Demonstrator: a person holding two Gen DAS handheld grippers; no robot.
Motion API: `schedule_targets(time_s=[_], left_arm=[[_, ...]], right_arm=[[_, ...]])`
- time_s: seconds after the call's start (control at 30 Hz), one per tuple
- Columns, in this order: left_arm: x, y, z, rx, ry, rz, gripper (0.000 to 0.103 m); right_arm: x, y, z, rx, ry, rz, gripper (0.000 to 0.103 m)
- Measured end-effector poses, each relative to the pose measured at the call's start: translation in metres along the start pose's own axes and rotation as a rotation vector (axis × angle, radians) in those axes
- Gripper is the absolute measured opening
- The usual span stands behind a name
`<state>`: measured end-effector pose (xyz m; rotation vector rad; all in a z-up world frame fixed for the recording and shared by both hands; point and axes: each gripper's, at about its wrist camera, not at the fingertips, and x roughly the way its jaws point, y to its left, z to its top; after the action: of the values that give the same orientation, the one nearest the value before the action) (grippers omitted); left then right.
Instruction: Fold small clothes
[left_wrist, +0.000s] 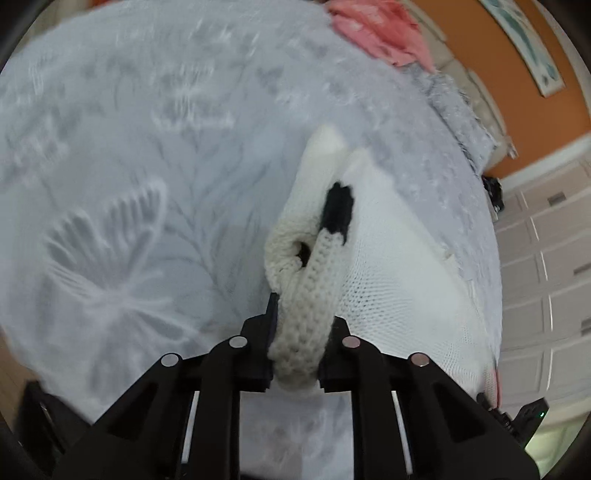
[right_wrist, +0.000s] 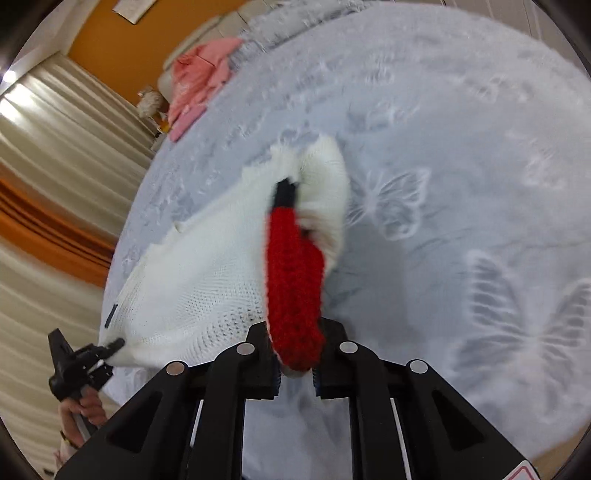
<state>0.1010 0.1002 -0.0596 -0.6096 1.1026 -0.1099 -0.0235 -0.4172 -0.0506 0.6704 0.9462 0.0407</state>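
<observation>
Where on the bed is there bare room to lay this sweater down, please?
Bare bedspread lies open left of the white sweater and nearer than the pink garment. The right wrist view shows more free cover beyond the red cuff. The bed's far edge is crowded.

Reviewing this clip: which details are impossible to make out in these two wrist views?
- Left wrist view: the white knit garment is cut off at the right edge; its overall shape is unclear.
- Right wrist view: the red knit edge hides what lies under it, and the left gripper is too small to show its fingers.
- Both views: motion blur smears the pink clothing and the bedspread pattern.
</observation>
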Motion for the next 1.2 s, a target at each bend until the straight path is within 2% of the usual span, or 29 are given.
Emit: schedule_targets(time_s=[0.07, 0.13, 0.2, 0.23, 0.27, 0.3, 0.33, 0.4, 0.5, 0.57, 0.67, 0.77, 0.8, 0.83, 0.93, 0.97, 1.03, 1.07, 1.13, 1.2], left_arm=[[-0.013, 0.006, -0.006, -0.007, 0.030, 0.012, 0.015], [-0.008, 0.020, -0.017, -0.034, 0.083, 0.036, 0.015], [0.006, 0.036, -0.034, -0.056, 0.131, 0.069, 0.016], [0.018, 0.041, -0.045, -0.044, 0.140, 0.099, 0.018], [0.020, 0.040, -0.047, -0.032, 0.126, 0.109, 0.019], [0.019, 0.035, -0.048, -0.005, 0.104, 0.123, 0.022], [0.013, 0.024, -0.046, 0.040, 0.089, 0.145, 0.026], [-0.006, 0.007, -0.037, 0.100, 0.042, 0.168, 0.028], [-0.039, -0.025, -0.016, 0.204, -0.091, 0.204, 0.055], [-0.039, -0.046, 0.001, 0.237, -0.126, 0.172, 0.056], [0.001, -0.073, 0.020, 0.261, -0.081, 0.110, 0.056], [0.049, -0.075, 0.017, 0.277, 0.003, 0.143, 0.047], [0.061, -0.072, 0.017, 0.275, 0.021, 0.164, 0.035], [0.076, -0.067, 0.014, 0.273, 0.048, 0.193, 0.023], [0.085, -0.056, 0.022, 0.274, 0.046, 0.195, 0.009], [0.084, -0.053, 0.024, 0.264, 0.047, 0.188, 0.008], [0.087, -0.050, 0.029, 0.252, 0.052, 0.177, 0.008], [0.088, -0.051, 0.029, 0.255, 0.049, 0.184, 0.008], [0.089, -0.059, 0.028, 0.277, 0.043, 0.207, 0.008], [0.088, -0.064, 0.027, 0.283, 0.040, 0.207, 0.008]], right_arm=[[-0.013, -0.009, -0.011, 0.002, 0.011, -0.043, 0.011], [-0.011, -0.030, -0.027, 0.038, 0.046, -0.068, 0.011], [0.015, -0.054, -0.049, 0.079, 0.133, -0.111, 0.012], [0.028, -0.059, -0.053, 0.085, 0.163, -0.105, 0.013], [0.029, -0.064, -0.055, 0.109, 0.146, -0.085, 0.013], [0.023, -0.066, -0.052, 0.151, 0.132, -0.067, 0.017], [0.016, -0.065, -0.048, 0.161, 0.121, -0.083, 0.026], [-0.006, -0.051, -0.035, 0.116, 0.057, -0.162, 0.032], [-0.028, -0.021, -0.011, 0.005, -0.035, -0.176, 0.040], [-0.015, 0.001, 0.014, -0.081, -0.029, -0.146, 0.041], [0.036, 0.027, 0.040, -0.183, 0.013, -0.168, 0.042], [0.081, 0.019, 0.047, -0.181, 0.085, -0.226, 0.043], [0.092, 0.010, 0.050, -0.170, 0.112, -0.225, 0.022], [0.097, 0.004, 0.052, -0.150, 0.124, -0.196, 0.014], [0.073, -0.007, 0.064, -0.144, 0.034, -0.203, 0.008], [0.069, -0.016, 0.068, -0.121, 0.014, -0.207, 0.008], [0.087, -0.046, 0.067, -0.056, 0.074, -0.221, 0.009], [0.088, -0.047, 0.063, -0.055, 0.075, -0.203, 0.010], [0.080, -0.036, 0.065, -0.088, 0.070, -0.219, 0.014], [0.056, -0.014, 0.062, -0.116, -0.011, -0.215, 0.014]])
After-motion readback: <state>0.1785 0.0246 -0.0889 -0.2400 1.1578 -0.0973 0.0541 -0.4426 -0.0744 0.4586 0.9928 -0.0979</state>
